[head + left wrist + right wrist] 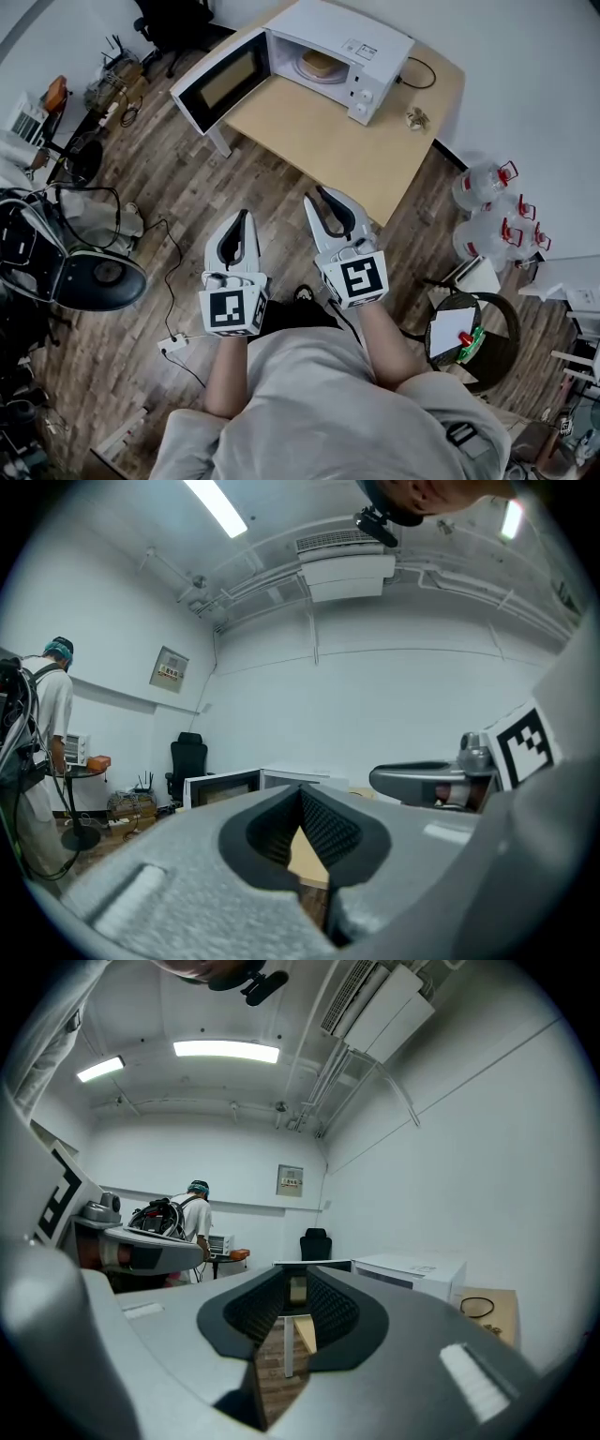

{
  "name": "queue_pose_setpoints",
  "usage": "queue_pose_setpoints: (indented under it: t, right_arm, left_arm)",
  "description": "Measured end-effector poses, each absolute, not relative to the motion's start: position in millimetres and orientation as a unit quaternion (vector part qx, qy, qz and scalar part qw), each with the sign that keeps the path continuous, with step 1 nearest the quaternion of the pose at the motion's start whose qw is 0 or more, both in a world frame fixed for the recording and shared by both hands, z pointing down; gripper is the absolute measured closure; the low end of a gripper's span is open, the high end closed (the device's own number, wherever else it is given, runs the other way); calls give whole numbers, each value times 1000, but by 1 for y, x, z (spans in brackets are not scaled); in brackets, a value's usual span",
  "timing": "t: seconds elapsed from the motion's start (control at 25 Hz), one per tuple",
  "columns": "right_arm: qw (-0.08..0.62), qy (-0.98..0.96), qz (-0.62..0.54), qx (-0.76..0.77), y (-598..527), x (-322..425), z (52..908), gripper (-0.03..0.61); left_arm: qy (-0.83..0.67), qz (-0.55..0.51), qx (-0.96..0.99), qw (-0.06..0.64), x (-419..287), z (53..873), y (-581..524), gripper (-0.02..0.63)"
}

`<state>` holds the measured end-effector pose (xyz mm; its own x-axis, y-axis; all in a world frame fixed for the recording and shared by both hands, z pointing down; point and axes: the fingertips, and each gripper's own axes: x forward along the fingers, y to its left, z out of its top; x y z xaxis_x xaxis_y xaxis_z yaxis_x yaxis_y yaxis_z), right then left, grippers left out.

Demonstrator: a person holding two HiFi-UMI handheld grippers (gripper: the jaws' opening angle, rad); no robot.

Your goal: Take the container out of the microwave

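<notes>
Nearest, well short of the microwave (375, 42) and off the near edge of its table (328, 150): left gripper (241, 220), jaw tips pressed together, nothing between them. Just beside it and a little nearer the microwave: right gripper (317, 199), jaws parted by only a narrow slit, likewise holding nothing. Beyond both, a stretch of bare tabletop leading up to the microwave's front. Then the microwave door (220, 84), swung fully open to the left of the cavity and leaving the mouth clear. Farthest, inside the cavity, roughly in the middle of its floor: the container (321, 64), low, round and tan, so with no long axis to line up on. Lies almost dead ahead of the right gripper and off to the right of the left one; in the right gripper view, shows the open cavity through the slit between the jaws. Probably favours the right gripper for the reach: straight forward over the table, jaws opened much wider first, entering square to the mouth and keeping right of the open door. Cannot tell from here whether the container has a rim or lip to pinch.
</notes>
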<state>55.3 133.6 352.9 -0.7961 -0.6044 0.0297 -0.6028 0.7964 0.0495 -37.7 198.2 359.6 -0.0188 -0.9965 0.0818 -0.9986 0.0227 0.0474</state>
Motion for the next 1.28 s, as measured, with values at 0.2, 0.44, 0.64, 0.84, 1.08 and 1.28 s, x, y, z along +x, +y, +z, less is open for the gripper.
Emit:
queue_pose_setpoints:
  t: [0.2, 0.44, 0.64, 0.84, 1.08, 1.28]
  right_arm:
    - [18, -944, -9, 328, 104, 52, 356, 488]
    - [28, -935, 4, 352, 62, 49, 372, 486]
    - [34, -923, 9, 383, 22, 41, 376, 486]
    - [41, -910, 11, 412, -12, 23, 376, 485]
    - [57, -891, 9, 450, -43, -2, 375, 485]
    - [66, -872, 11, 485, -66, -18, 374, 485]
  left_arm:
    - [-708, 17, 704, 49, -43, 361, 167, 612]
    - [-686, 29, 725, 56, -46, 373, 118, 612]
    - [-658, 33, 750, 55, -56, 375, 71, 612]
    - [-628, 35, 775, 59, -74, 377, 29, 612]
    - [-592, 32, 803, 65, -103, 374, -13, 612]
    - [-559, 28, 826, 71, -119, 374, -42, 612]
